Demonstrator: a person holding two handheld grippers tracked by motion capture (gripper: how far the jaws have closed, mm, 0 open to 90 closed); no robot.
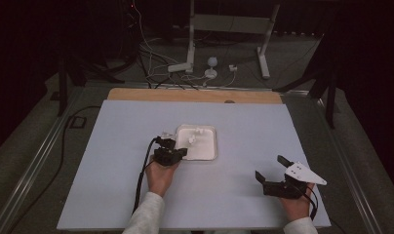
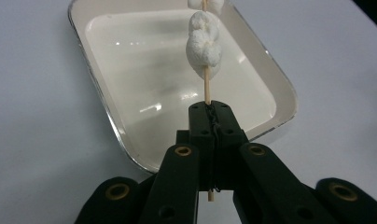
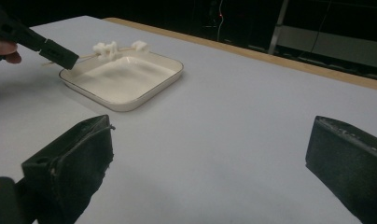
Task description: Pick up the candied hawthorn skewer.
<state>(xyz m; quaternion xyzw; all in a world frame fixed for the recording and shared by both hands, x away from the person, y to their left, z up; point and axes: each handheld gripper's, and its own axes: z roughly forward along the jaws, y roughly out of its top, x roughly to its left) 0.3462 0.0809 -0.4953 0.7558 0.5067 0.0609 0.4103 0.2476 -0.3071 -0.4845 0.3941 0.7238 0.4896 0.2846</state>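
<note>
Two jobs split here: your left gripper [image 2: 210, 112] clamps the thin wooden skewer of white marshmallows [image 2: 204, 46] above the shallow white square tray [image 2: 98, 93] at frame centre, so anything dropping lands inside, while your right gripper [image 3: 210, 158] waits wide open, lower right.

**Left clamped, right open**

The left gripper [image 1: 181, 152] points forward, jaws pressed together on a skewer [image 2: 206, 91], the left hand [image 1: 161, 175] behind it. The right gripper [image 1: 272, 169] sits well apart to the right, jaws spread wide, nothing between them

White tray [image 1: 208, 152] on table [image 1: 112, 146]
</note>
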